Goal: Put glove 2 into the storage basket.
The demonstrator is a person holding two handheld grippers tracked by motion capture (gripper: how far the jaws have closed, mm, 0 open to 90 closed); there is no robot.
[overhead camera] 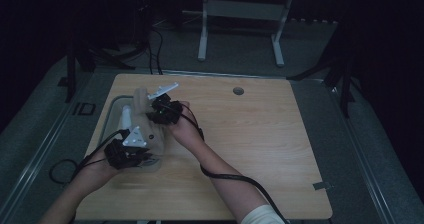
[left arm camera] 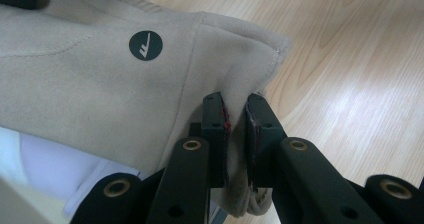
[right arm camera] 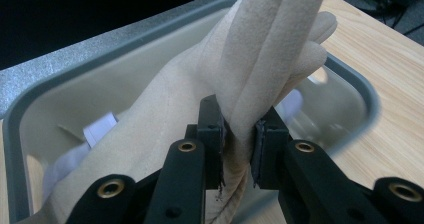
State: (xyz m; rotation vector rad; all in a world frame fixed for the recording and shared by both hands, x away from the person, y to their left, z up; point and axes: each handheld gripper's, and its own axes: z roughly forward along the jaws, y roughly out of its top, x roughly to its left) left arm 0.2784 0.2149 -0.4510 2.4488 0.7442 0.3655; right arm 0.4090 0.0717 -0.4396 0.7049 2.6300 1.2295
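A beige suede glove (overhead camera: 150, 129) hangs stretched between my two grippers over the left part of the wooden table (overhead camera: 250, 134). My left gripper (left arm camera: 235, 115) is shut on the glove's cuff corner (left arm camera: 240, 69), near a round dark logo (left arm camera: 145, 45). My right gripper (right arm camera: 239, 125) is shut on the glove's fingers (right arm camera: 270, 44), which stick up past its jaws. In the high view the left gripper (overhead camera: 131, 153) is at the near end and the right gripper (overhead camera: 161, 111) at the far end. Beneath the glove stands a grey bin (right arm camera: 60, 84) holding a white item (right arm camera: 100, 126).
The grey bin (overhead camera: 111, 115) sits at the table's left edge. A round cable hole (overhead camera: 238, 91) is at the far middle of the table. Black cables trail from both grippers. A table frame (overhead camera: 240, 19) stands on the floor beyond.
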